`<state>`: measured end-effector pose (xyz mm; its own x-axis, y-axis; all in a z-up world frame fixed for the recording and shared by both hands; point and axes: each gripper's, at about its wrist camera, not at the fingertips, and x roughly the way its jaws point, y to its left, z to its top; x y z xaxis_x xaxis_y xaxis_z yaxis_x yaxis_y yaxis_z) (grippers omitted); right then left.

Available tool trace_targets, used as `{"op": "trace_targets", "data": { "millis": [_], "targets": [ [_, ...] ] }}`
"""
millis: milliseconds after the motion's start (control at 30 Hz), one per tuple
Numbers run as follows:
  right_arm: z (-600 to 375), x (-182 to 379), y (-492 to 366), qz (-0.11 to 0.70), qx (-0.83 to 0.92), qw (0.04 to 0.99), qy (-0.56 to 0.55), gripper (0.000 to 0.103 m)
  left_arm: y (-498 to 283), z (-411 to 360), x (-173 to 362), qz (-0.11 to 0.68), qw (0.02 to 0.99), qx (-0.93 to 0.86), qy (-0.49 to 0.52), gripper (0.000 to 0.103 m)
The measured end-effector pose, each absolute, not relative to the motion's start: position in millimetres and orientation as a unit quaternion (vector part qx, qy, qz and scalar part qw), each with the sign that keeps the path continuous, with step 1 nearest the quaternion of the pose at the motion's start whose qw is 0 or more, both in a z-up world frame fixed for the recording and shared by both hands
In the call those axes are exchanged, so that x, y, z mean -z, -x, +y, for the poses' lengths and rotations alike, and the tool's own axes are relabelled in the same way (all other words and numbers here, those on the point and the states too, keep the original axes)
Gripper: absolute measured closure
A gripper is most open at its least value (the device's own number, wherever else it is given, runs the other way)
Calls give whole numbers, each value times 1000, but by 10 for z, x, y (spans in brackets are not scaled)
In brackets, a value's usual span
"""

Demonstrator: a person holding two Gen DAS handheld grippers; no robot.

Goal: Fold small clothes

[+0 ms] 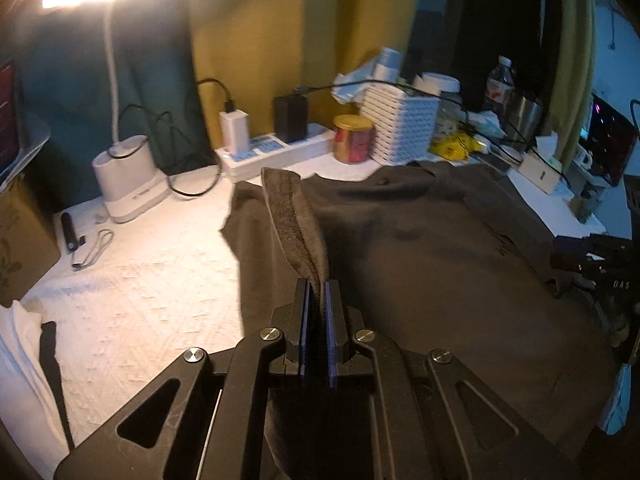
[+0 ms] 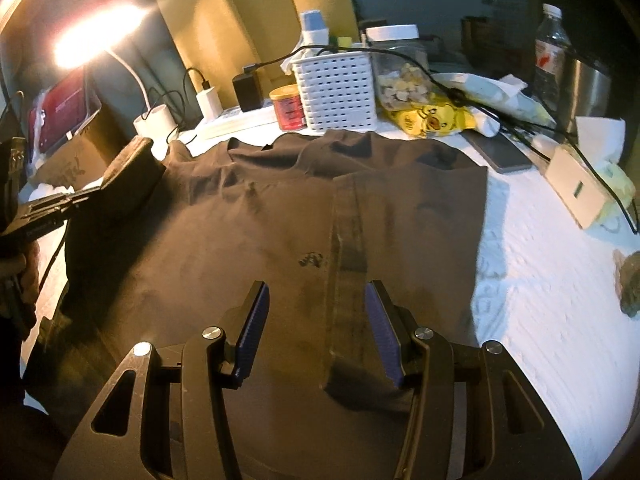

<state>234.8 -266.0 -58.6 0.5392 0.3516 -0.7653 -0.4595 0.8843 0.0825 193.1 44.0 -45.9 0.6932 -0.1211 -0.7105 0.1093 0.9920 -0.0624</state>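
Observation:
A dark brown T-shirt (image 1: 420,248) lies spread on the white table cover (image 1: 160,280). My left gripper (image 1: 318,292) is shut on the shirt's left sleeve hem, which rises as a ribbed band (image 1: 290,220) lifted off the table. In the right wrist view the same T-shirt (image 2: 260,220) fills the middle, its right side folded inward with a long straight edge (image 2: 348,248). My right gripper (image 2: 316,304) hovers open above that folded part, nothing between its blue pads. The left gripper's body (image 2: 120,176) shows at the left edge of that view, a hand below it.
Behind the shirt stand a power strip with chargers (image 1: 276,144), a red can (image 1: 354,138), a white perforated basket (image 1: 404,120), a lamp base (image 1: 128,184), a water bottle (image 2: 552,56) and a metal cup (image 2: 588,88). Cables, a phone (image 2: 500,152) and a small box (image 2: 576,188) lie at right.

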Motion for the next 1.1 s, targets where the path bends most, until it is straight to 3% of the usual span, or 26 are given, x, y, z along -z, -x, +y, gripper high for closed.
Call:
{"op": "trace_targets", "data": {
  "millis": [300,600,633,667,733,1100],
  "targets": [
    [-2985,635,-2250,419,-225,879,42,50,-1963,39,718,415,906,72,-46,97],
    [-3164,682,-2203,420,-216,881,26,50,-2053,-107,855,452,887,86,-38,94],
    [-3177,684,-2200,420,-216,881,25,50,-2054,-121,827,447,889,89,-38,80],
    [-3188,686,-2194,420,-216,881,23,50,-2065,-131,799,442,892,91,-37,52],
    [-3207,689,-2189,420,-214,881,22,50,-2102,-127,758,435,895,95,-25,26],
    [-3286,697,-2165,422,-205,883,15,50,-2251,-363,953,483,859,167,-12,26]
  ]
}}
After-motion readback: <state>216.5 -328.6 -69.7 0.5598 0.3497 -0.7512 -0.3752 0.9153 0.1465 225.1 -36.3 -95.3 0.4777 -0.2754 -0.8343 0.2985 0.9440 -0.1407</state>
